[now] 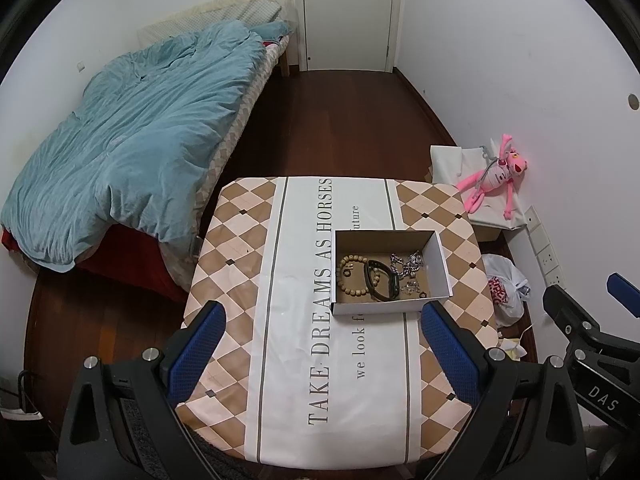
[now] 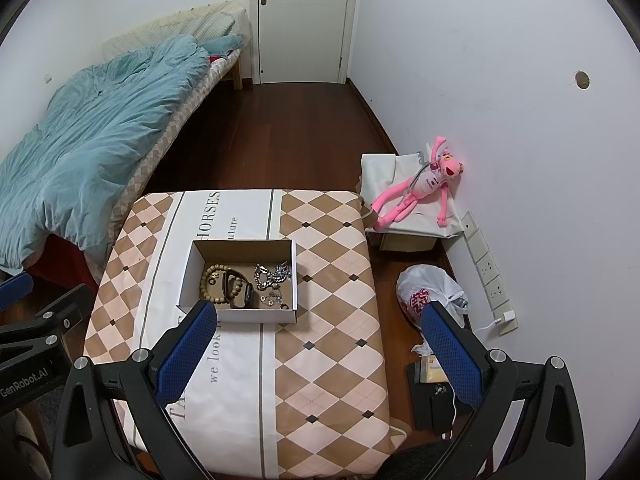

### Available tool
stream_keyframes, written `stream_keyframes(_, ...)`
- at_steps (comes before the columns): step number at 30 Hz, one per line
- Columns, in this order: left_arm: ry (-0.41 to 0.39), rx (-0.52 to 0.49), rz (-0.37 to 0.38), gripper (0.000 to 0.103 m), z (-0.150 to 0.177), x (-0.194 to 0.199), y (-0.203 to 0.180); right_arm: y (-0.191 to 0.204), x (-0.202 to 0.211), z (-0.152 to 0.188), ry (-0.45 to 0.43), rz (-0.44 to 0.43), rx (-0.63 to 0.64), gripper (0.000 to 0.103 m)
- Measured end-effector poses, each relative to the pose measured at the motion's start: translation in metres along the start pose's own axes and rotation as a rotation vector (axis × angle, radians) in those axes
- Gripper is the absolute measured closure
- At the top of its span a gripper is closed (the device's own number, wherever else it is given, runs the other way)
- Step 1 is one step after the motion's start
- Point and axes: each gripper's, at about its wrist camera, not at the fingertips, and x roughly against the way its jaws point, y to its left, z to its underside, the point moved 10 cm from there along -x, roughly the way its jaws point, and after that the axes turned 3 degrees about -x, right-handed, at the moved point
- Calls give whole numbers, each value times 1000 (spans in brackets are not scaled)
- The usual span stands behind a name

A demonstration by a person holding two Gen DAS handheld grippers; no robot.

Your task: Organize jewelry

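A white cardboard box (image 1: 384, 307) stands on the table with the patterned cloth (image 1: 296, 320); it also shows in the right wrist view (image 2: 256, 315). Inside lie a wooden bead bracelet (image 1: 347, 276), a black wristband (image 1: 382, 284), a silver chain (image 1: 408, 264) and small rings (image 1: 412, 288). The right wrist view shows the beads (image 2: 212, 280), wristband (image 2: 240, 292) and chain (image 2: 272, 272). My left gripper (image 1: 320, 320) is open and empty, above the table just short of the box. My right gripper (image 2: 316, 320) is open and empty, to the right of the box.
A bed with a teal duvet (image 1: 132, 140) lies left of the table. A pink plush toy (image 2: 420, 188) lies on a covered box by the right wall. A white plastic bag (image 2: 432, 292) and dark items (image 2: 432, 400) sit on the floor at right. A closed door (image 2: 304, 20) stands at the back.
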Motion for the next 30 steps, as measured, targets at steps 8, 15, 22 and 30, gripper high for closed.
stream_keyframes(8,14,3,5,3,2,-3,0,-1,-1,0,2,0,0,0)
stream_keyframes(15,14,5,9,3,2,-3,-1,-1,-1,1,4,-1,0,0)
stream_keyframes(22,15,4,8,3,1,-3,0,-1,-1,0,2,0,0,0)
stream_keyframes(30,-1,7,10,3,-2,0,-1,-2,-1,1,1,1,0,0)
